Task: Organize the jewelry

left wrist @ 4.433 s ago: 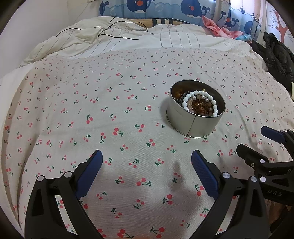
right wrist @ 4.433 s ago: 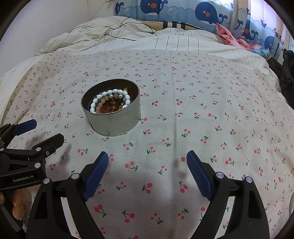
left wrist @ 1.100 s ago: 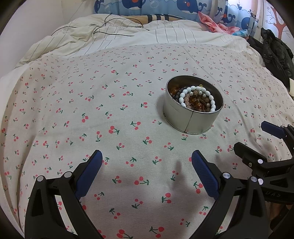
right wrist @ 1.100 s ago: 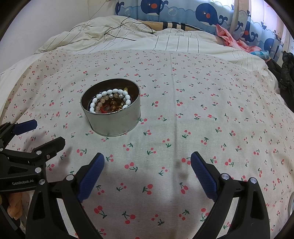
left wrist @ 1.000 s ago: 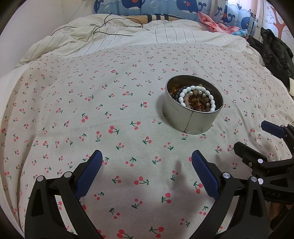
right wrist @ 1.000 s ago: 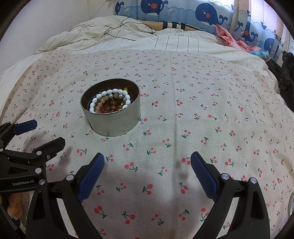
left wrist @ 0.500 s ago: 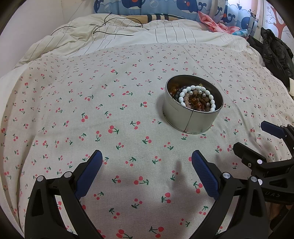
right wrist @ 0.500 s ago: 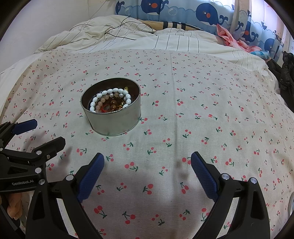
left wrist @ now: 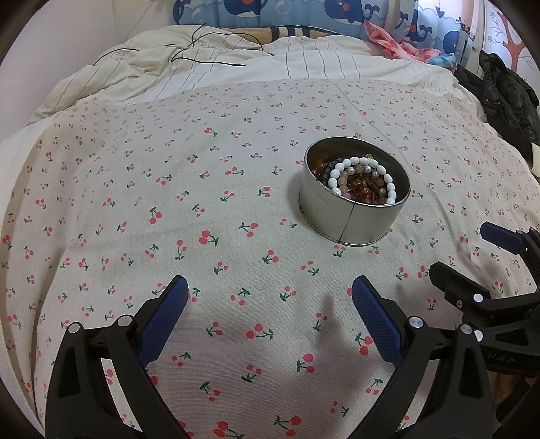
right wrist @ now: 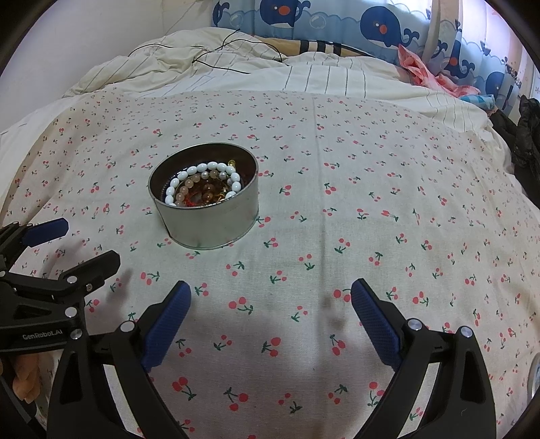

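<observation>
A: Bare metal, round, open-topped: the tin stands upright on the cherry-print cloth. No lid in view.

B: Contents?

A: Beaded bracelets heaped inside. A white bead bracelet lies on top, ringing pinkish and amber beads; a dark strand sits by the tin's left inner wall in the left wrist view. From the right wrist view the same tin and white bead bracelet show plainly.

B: Grippers?

A: Left gripper hovers over the near cloth, blue pads spread wide, nothing between them. The tin is farther off and to its right, well apart. Right gripper likewise: jaws wide apart, empty, over the near cloth, the tin farther off and to its left.

B: Do they see each other?

A: Yes. Right gripper enters at the right edge of the left wrist view; left gripper at the left edge of the right wrist view.

B: Surroundings?

A: A striped duvet at the far end with a thin black cable across it, a whale-print curtain behind, and dark clothing at far right.
</observation>
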Motion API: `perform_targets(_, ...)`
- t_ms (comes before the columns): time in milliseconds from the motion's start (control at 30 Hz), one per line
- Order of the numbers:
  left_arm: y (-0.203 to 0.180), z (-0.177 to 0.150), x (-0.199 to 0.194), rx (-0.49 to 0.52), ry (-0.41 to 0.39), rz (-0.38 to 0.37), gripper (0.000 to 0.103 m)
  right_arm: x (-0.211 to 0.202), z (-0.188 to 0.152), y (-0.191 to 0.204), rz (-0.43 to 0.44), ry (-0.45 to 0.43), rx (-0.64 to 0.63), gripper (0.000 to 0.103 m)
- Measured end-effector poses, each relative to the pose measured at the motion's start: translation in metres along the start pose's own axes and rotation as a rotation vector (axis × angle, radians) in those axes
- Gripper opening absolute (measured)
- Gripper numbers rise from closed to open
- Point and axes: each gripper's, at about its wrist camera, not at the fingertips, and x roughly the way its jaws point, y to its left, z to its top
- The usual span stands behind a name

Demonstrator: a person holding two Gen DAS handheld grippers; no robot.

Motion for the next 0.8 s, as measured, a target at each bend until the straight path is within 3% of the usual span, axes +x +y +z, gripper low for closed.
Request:
perform_targets(633,0.007,0.001,0.002,-0.037,0.014,-0.013,0.095,-0.001,0.0,0.002,-0.002,0.001,-0.006,0.092)
perform_targets(800,0.015,0.001,-0.006,-0.068,-0.046,-0.009,0.095,0.0,0.0,0.003,-0.003,0.001,-0.004,0.092)
